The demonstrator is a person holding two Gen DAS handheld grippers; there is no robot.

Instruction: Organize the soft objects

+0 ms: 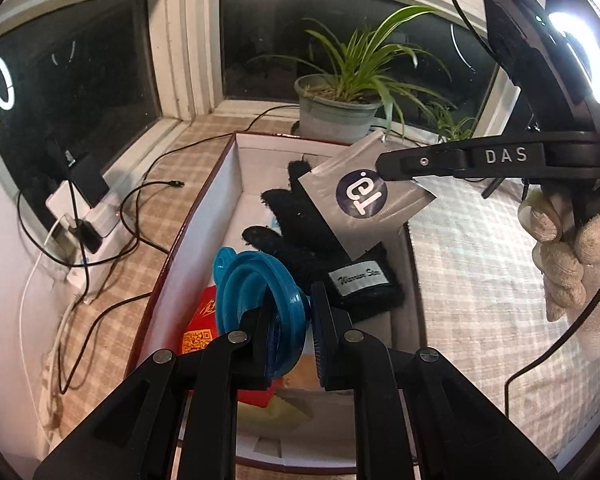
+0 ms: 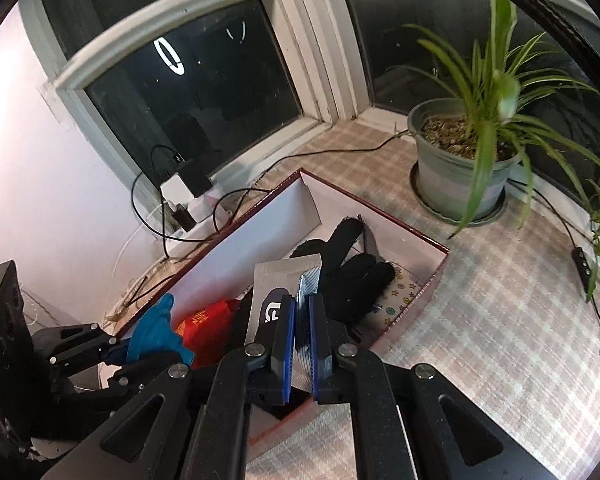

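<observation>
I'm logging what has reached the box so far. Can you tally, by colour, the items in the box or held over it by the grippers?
Black: 1, glove
Blue: 1, collapsible funnel, in left gripper
Silver: 1, foil pouch, in right gripper
Red: 1, packet
Patterned white: 1, cloth
Total: 5

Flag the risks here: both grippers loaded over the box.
1. The left gripper pinches the blue funnel only at its rim; being soft, it could fold and slip out, maybe outside the box.
2. The right gripper holds the silver pouch by one edge above the black glove; dropped there, it lands on top and buries it.
3. The two grippers hang close together over the box, so they could bump on release.
</observation>
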